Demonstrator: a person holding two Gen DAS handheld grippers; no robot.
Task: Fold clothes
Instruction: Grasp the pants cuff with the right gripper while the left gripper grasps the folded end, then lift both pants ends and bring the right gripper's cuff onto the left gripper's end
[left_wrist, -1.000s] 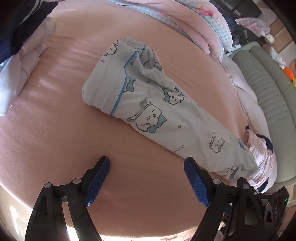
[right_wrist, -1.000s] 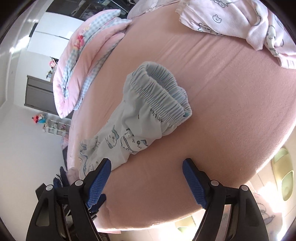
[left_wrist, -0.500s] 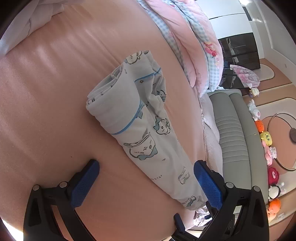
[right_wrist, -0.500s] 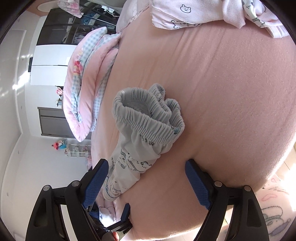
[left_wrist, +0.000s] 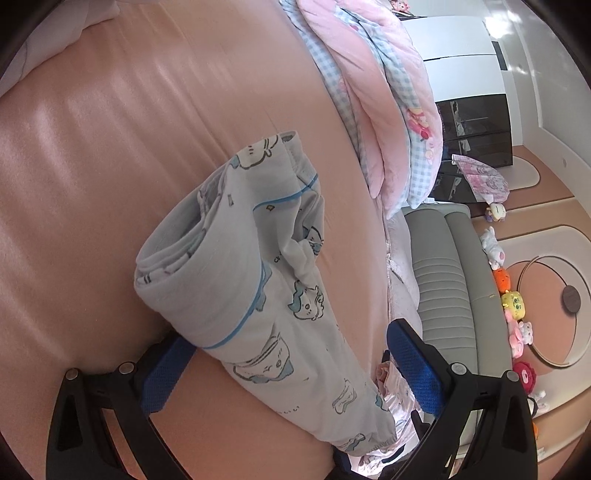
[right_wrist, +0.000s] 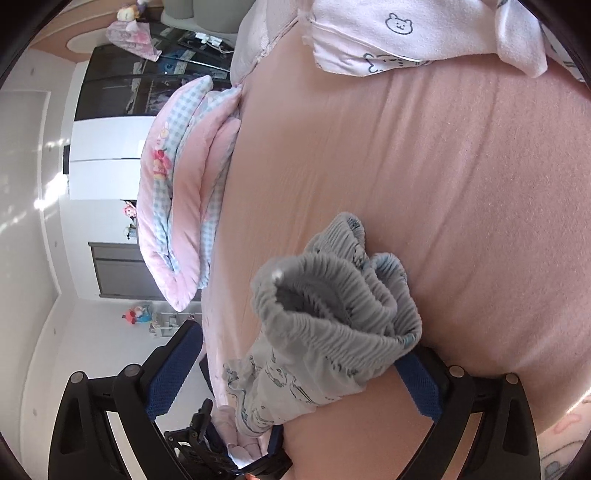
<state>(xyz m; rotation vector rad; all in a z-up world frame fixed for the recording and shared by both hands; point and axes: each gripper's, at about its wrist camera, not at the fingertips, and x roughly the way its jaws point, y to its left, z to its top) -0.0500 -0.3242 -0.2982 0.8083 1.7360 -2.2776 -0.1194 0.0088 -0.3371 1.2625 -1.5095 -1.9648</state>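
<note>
Pale blue-white pyjama trousers with cartoon prints lie lengthwise on the pink bed sheet. In the left wrist view their folded leg end comes toward me and lies between the wide-apart blue fingers of my left gripper, which is open, with neither pad pressing the cloth. The right wrist view shows the gathered elastic waistband at the other end. It sits between the spread fingers of my right gripper, also open. The right-hand finger is partly hidden under the waistband.
A folded pink and blue-checked quilt lies along the far side of the bed. Past the bed edge stand a grey padded bench and plush toys. A pink bear-print garment lies at the top of the right wrist view.
Both grippers have rolled and moved in toward the trousers, so each end now lies between a pair of jaws. The left jaws have spread wider.
</note>
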